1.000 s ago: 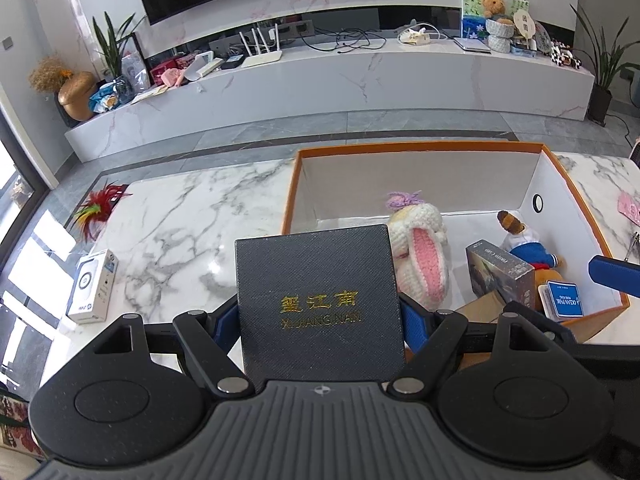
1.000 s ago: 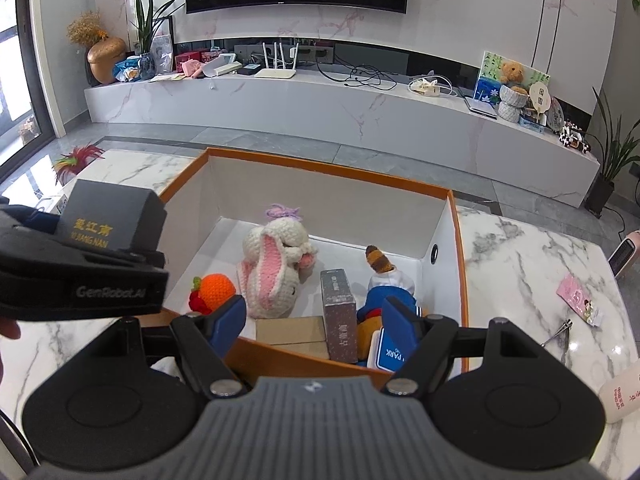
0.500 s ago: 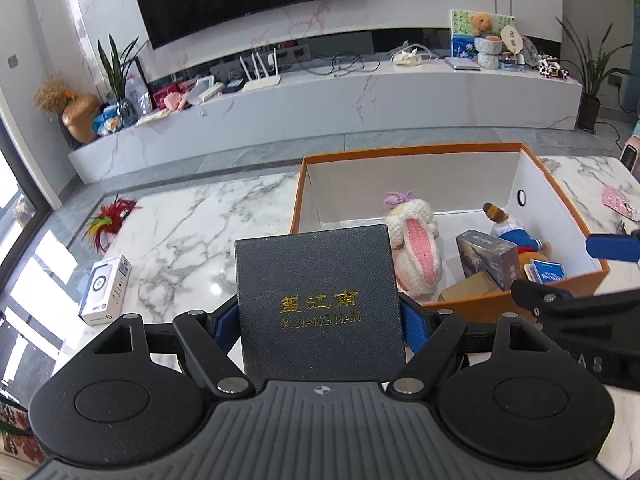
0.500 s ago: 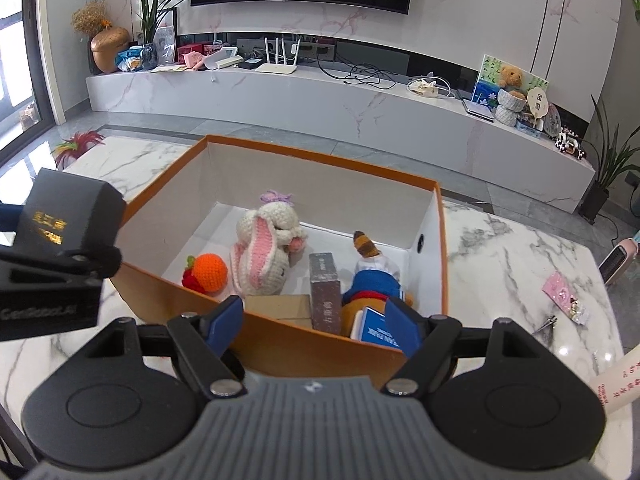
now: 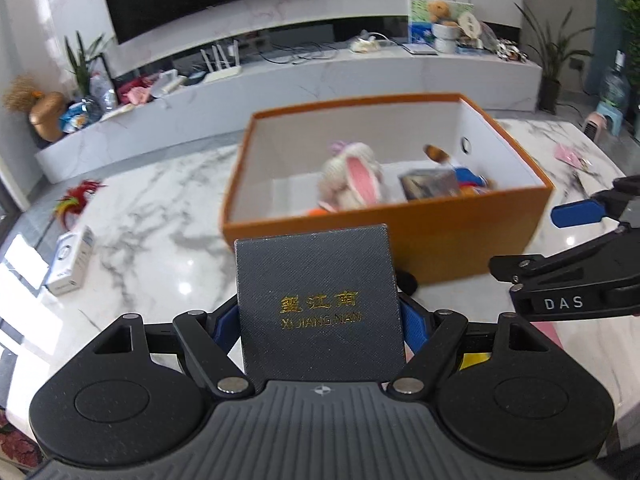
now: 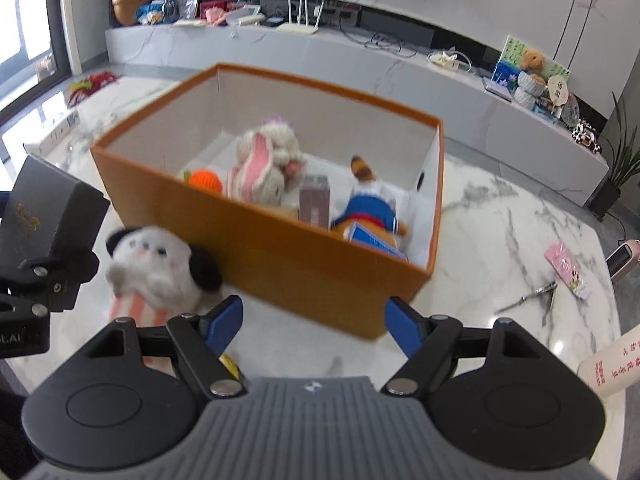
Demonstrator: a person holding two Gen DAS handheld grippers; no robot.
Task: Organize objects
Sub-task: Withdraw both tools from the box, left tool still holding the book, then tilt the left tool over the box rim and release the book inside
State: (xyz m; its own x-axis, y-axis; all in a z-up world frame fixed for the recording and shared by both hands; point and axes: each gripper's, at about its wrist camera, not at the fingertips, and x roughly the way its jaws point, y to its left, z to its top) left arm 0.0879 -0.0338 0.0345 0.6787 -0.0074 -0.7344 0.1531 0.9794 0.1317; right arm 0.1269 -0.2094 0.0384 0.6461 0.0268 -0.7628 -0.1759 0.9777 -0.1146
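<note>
1. The left gripper (image 5: 319, 316) is clamped on a dark box (image 5: 318, 300) with gold lettering, its blue pads pressed against the box's two sides. The box is held above the marble table (image 5: 160, 240), just short of the near wall of the orange bin (image 5: 440, 240).
2. The right gripper (image 6: 314, 326) has its jaws spread wide with nothing between them, hanging over the table in front of the bin.
3. A white plush toy (image 6: 156, 268) with black ears sits on the table against the bin's near wall, to the left of the right gripper.
4. Inside the bin lie a knitted rabbit (image 6: 264, 164), an orange knitted ball (image 6: 206, 180), a small upright carton (image 6: 315, 200) and a doll in blue (image 6: 368, 208).
5. To the right of the bin, small scissors (image 6: 532, 296) and a pink card (image 6: 566, 272) lie on the table.
6. A small white box (image 5: 70, 260) lies well to the left of the bin.
</note>
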